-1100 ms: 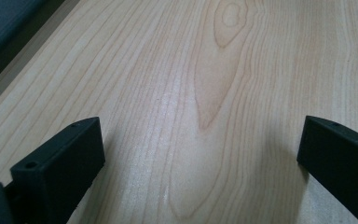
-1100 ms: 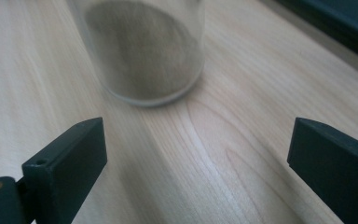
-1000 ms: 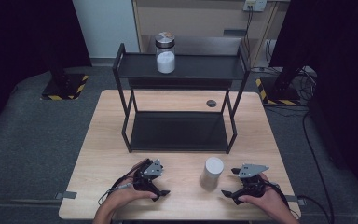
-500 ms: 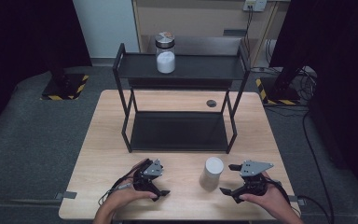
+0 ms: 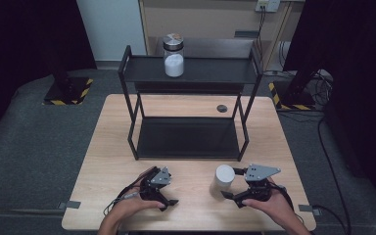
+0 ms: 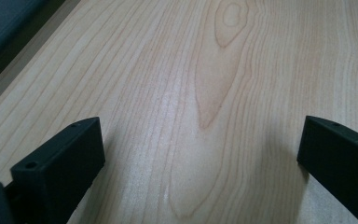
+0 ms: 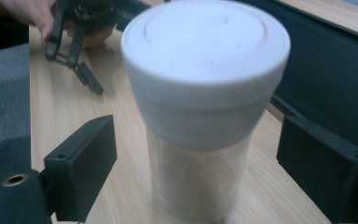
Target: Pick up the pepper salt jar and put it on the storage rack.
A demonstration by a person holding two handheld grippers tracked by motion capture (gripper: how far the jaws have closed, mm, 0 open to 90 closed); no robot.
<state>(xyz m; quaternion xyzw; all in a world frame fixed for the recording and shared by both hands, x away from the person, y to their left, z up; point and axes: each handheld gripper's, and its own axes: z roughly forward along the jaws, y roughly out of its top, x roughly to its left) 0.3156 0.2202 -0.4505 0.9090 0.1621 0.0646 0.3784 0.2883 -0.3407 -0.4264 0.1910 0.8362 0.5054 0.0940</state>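
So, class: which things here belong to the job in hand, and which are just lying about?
In the job:
- white-lidded jar, standing between the fingers, untouched
- right gripper, just been closing

Lying about:
- black rack
- glass jar on its top shelf
- left gripper, open over bare table

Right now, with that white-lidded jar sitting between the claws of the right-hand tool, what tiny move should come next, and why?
Probably finishing the squeeze. The right gripper already straddles the white-lidded jar, and its jaws have just been closing, yet a gap shows on each side, so the pads do not press it. The jar stands upright on the table, so closing should secure it before any lift.
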